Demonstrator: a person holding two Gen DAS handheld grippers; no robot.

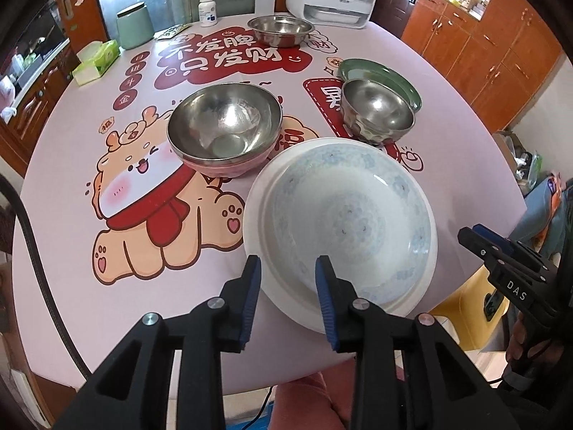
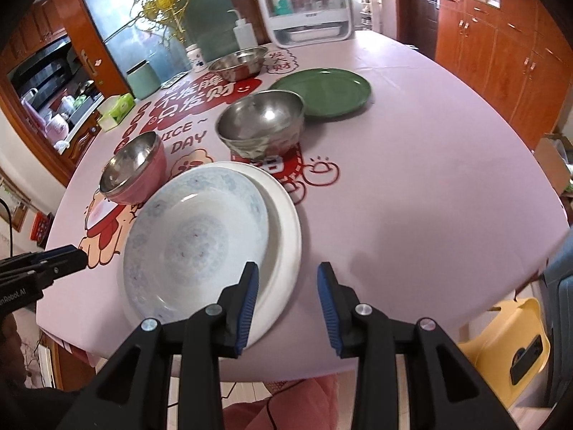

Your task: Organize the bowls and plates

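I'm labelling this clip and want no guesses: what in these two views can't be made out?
- Left wrist view: green plate, near part hidden by the small steel bowl.
- Both views: plain white plate, mostly covered by the blue-patterned plate.
- Right wrist view: left gripper cut off by the frame edge; jaw state unreadable.
- Pill bottle: label too small.
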